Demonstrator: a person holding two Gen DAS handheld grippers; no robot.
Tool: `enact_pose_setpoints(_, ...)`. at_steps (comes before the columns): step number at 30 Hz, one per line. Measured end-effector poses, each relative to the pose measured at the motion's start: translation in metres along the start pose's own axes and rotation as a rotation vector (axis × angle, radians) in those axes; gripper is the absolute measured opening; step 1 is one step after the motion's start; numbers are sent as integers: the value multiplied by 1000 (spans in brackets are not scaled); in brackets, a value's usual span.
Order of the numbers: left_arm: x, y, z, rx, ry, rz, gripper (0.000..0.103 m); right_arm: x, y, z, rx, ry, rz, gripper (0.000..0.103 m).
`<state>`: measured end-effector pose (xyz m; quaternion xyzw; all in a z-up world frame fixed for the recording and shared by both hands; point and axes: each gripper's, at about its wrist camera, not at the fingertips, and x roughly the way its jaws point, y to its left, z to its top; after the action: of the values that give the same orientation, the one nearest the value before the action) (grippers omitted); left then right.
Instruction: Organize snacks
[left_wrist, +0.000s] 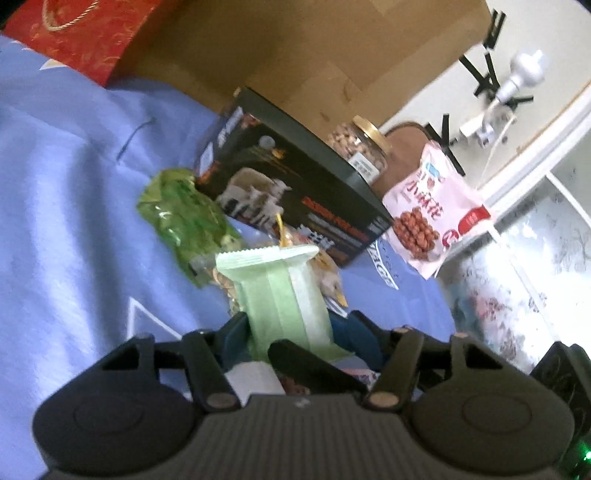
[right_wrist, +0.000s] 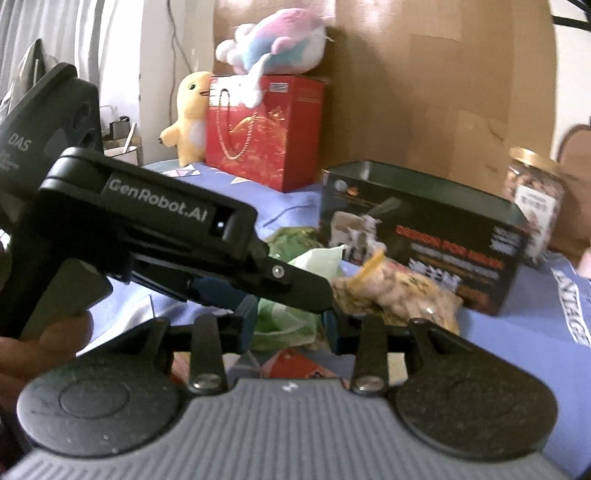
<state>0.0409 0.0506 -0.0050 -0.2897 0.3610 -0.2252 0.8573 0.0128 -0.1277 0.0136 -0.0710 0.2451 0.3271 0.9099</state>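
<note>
My left gripper (left_wrist: 291, 332) is clamped on the pale green packet (left_wrist: 284, 291), fingers closed against its lower end. Its long axis runs straight fwd along the fingers, crimped end pointing to 12 o'clock, toward the black box (left_wrist: 295, 184). Green bag (left_wrist: 184, 214) lies at 10 o'clock on the blue sheet (left_wrist: 74, 184), pink bag (left_wrist: 432, 214) at 2. My right gripper (right_wrist: 290, 325) sits partly open w/ green wrapper between the fingers; can't tell if it grips.
</note>
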Motion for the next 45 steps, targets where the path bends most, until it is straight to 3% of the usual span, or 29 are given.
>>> enact_pose_setpoints(1,1,-1,-1,8,5,13,49,-2,-2,-2,7,-2,-2,43)
enact_pose_setpoints(7,1,-1,-3,-3,6,35,50,-1,-3,-7,34,21,9,51)
enact_pose_setpoints(10,-2,3,-3,-28,3,37,65,4,-10,-11,88,69,47,57)
enact_pose_setpoints(13,-2,-2,-5,-13,-3,55,63,4,-12,-15,121,82,73,55)
enact_pose_setpoints(15,-2,-6,-6,3,0,47,47,1,-9,-14,109,74,76,37)
enact_pose_setpoints(16,-3,-8,-6,6,0,42,47,0,-5,-14,96,72,66,33)
enact_pose_setpoints(25,-26,-29,3,58,-83,-2,46,-28,5,-6,18,-101,29,29)
enact_pose_setpoints(30,-19,-36,13,73,-83,-6,46,-28,-3,0,12,-126,4,29)
enact_pose_setpoints(45,29,-77,94,207,-161,-8,46,-3,-60,51,17,-243,-111,29)
